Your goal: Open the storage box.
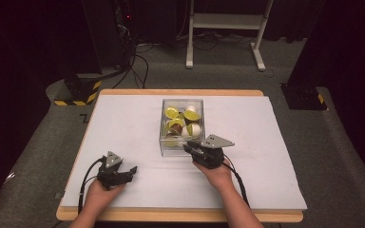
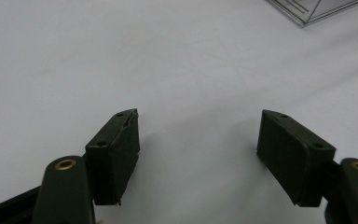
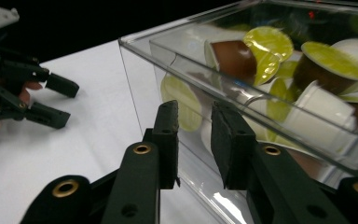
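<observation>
glossy clear plastic box [image 1: 182, 127], matt white tabletop [image 1: 123, 128]

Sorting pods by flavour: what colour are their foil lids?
Yellow-green lids on the pods, clearest in the right gripper view.

The table [image 1: 123, 92] has a pale wooden edge and a white sheet [image 1: 133, 128] spread over most of its top. It stands on grey carpet [image 1: 33, 156] in a dim room whose far side falls into darkness. Behind it is a white metal frame [image 1: 225, 21] on two feet, with black cables [image 1: 138, 61] trailing over the floor. Dark stands sit at either side, their bases [image 1: 78, 92] marked with yellow-and-black hazard stripes.
</observation>
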`<state>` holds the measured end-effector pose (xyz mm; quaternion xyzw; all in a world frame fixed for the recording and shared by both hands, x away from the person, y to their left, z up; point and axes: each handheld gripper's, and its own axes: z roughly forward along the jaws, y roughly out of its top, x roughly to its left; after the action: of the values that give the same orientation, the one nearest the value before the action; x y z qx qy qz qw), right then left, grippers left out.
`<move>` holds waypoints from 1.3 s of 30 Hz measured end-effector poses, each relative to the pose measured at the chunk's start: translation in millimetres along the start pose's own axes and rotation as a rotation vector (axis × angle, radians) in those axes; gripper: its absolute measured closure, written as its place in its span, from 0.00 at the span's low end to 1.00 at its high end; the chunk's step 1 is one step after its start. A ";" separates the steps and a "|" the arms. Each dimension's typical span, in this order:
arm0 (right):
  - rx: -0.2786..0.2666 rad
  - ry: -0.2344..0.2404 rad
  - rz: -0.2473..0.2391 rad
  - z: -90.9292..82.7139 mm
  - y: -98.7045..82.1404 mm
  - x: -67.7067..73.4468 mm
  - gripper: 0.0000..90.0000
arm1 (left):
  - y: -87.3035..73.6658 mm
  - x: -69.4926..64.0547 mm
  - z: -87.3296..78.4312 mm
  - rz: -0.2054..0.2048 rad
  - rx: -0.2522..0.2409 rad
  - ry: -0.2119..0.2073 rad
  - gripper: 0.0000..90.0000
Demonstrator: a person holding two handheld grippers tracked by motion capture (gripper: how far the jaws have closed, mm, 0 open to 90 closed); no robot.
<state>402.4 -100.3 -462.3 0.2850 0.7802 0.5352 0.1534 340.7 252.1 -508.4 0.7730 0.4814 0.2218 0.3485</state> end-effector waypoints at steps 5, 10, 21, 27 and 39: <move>0.045 -0.023 0.004 -2.5 -0.8 -0.9 0.81 | 0.1 0.6 0.0 0.005 0.000 0.001 0.33; 0.044 -0.036 0.018 -5.1 -1.8 -0.8 0.80 | 0.0 0.2 0.1 0.001 0.000 0.000 0.33; 0.049 -0.085 0.064 -10.5 -3.5 -14.9 0.80 | 0.2 0.5 0.0 0.005 0.000 0.001 0.33; 0.045 -0.058 0.099 -14.1 -3.5 -25.0 0.73 | 0.2 0.7 0.0 0.005 0.000 0.001 0.33; 0.056 0.005 0.073 6.1 -6.1 -20.5 0.74 | 0.2 0.6 0.0 0.004 0.000 0.001 0.33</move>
<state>420.2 -109.9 -471.6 0.3161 0.7844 0.5191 0.1241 341.1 252.6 -508.3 0.7740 0.4798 0.2231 0.3478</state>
